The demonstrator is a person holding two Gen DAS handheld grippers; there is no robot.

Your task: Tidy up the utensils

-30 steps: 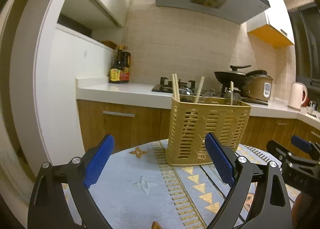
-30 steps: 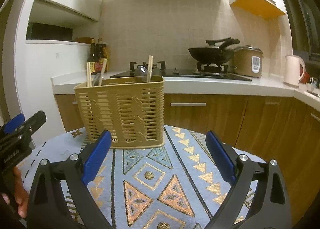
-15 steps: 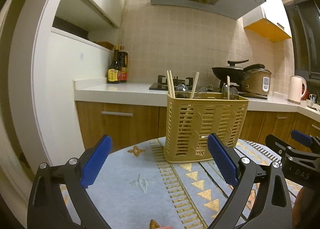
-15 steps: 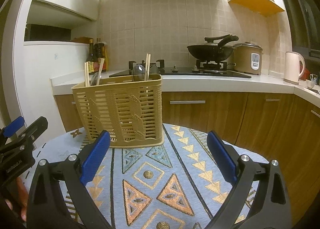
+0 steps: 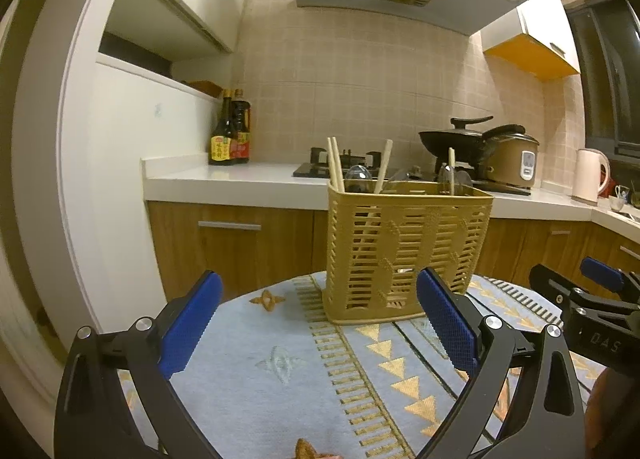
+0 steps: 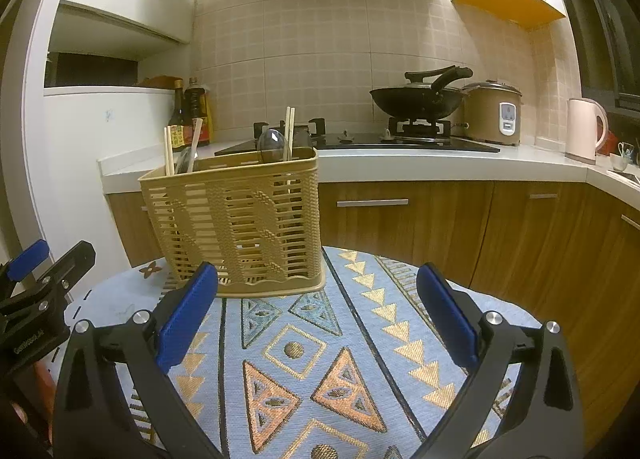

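Both grippers, left (image 5: 318, 321) and right (image 6: 317, 313), have drawn back slightly from the basket (image 6: 240, 227) on the tablecloth (image 6: 304, 359), jaws spread and empty; chopsticks (image 6: 289, 133) and spoons (image 6: 270, 145) stand upright inside, none left out, so sorting appears finished.

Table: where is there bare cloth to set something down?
Bare cloth lies right of the basket, ahead of the right claw, and left of the basket, ahead of the left claw. The basket itself is crowded with chopsticks and spoons.
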